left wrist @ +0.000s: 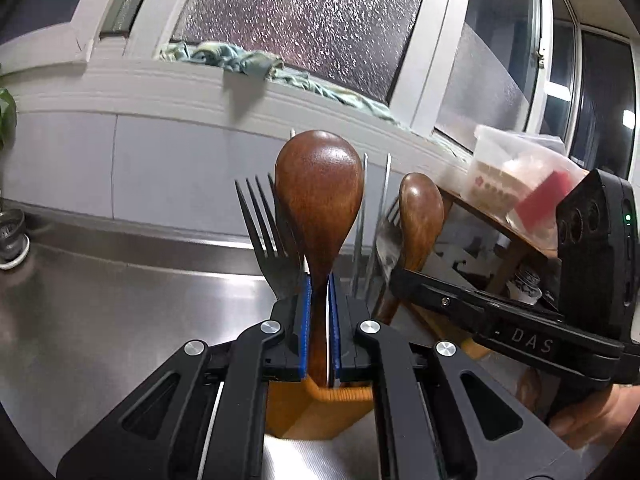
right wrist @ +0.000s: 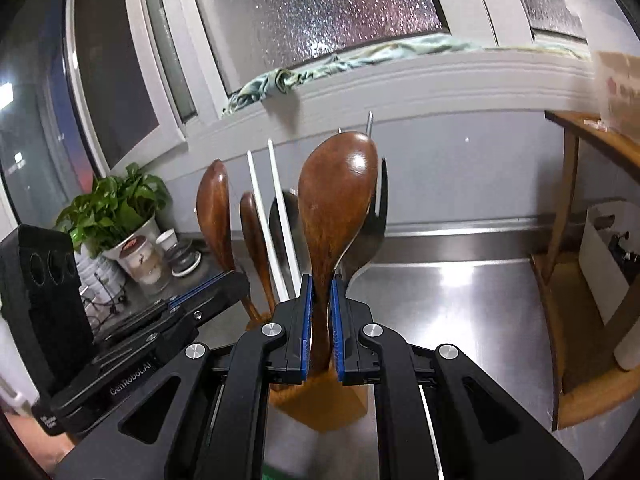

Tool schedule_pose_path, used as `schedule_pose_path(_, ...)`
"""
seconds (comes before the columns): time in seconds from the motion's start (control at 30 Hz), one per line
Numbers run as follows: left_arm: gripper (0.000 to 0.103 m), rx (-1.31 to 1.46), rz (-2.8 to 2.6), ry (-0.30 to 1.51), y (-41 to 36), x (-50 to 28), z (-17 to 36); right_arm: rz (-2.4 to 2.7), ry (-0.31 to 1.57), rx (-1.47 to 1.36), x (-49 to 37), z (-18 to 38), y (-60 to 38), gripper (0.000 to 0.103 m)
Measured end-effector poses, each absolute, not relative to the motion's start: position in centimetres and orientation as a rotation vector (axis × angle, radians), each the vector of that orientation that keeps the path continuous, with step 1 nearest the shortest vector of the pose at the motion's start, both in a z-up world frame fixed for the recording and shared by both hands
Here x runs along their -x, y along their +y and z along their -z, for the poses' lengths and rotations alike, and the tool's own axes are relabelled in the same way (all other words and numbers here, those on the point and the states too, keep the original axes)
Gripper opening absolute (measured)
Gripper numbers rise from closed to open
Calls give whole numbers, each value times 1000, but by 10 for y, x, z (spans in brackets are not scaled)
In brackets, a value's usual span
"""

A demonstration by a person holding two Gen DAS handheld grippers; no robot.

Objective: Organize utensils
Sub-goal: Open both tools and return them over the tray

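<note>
Over the stainless steel counter [left wrist: 100, 320], below a frosted window [left wrist: 312, 20]: a wooden utensil holder [left wrist: 316, 408], upright, crowded with cutlery standing handle-down.

Left gripper [left wrist: 319, 280] clamped by its blue pads [left wrist: 305, 312] on the neck of a wooden spoon [left wrist: 320, 192], bowl up, handle running down into the holder. Just left of that spoon, touching or nearly so, a dark fork [left wrist: 272, 232], tines up. Just right, thin metal chopsticks [left wrist: 376, 208], upright.

Right gripper [right wrist: 320, 280] likewise closed on the neck of a second wooden spoon [right wrist: 336, 208], bowl up and tilted slightly right, handle in the same holder. Behind it, another dark fork [right wrist: 380, 208], partly hidden. To its left, two white chopsticks [right wrist: 276, 216] leaning left, then a narrower third wooden spoon [right wrist: 252, 232] seen edge-on.

Both grippers side by side at the holder, each in the other's view, the left one's fingertips at the foot of the leftmost spoon.

Along the sill, a crumpled pale green cloth [left wrist: 240, 60]. At the counter's far left, a potted plant [right wrist: 116, 204] beside small cups. At the right, a wooden shelf [right wrist: 592, 140] with a clear plastic bag [left wrist: 528, 184] of packets on top.
</note>
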State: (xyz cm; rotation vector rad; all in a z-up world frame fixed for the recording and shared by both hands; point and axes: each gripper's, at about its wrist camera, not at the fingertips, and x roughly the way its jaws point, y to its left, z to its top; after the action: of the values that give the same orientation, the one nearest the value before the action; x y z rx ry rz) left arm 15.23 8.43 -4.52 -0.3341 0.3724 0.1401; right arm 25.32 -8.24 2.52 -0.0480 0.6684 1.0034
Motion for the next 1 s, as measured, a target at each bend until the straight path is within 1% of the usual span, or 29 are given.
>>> schedule_pose_path(0.17,7,381,-124,414,86,-149,55,-1010,699,45,-253,-23,-85,10)
schedule_pose_path(0.2,7,390,-119,426,86,-150,57,-1014,721,57,-253,-20,-83,12)
schedule_pose_path(0.23,7,395,-117,434,87,-150,58,-1013,732,66,-252,-18,-82,12)
schedule_pose_path(0.3,14,411,-121,453,89,-148,59,-1009,750,93,-250,-13,-80,12)
schedule_pose_path(0.57,31,444,-166,443,98,-123,52,-992,765,132,-244,-11,-83,13)
schedule_pose_path(0.6,33,446,-172,443,99,-120,51,-993,765,140,-244,-12,-81,10)
schedule_pose_path(0.87,40,471,-214,432,102,-91,43,-981,854,178,-243,-10,-71,11)
schedule_pose_path(0.93,42,470,-219,430,102,-84,40,-970,861,180,-241,-13,-76,16)
schedule_pose_path(0.97,44,469,-221,428,102,-82,39,-965,859,183,-240,-15,-80,21)
schedule_pose_path(1.0,45,470,-224,428,102,-77,36,-955,863,189,-239,-17,-85,37)
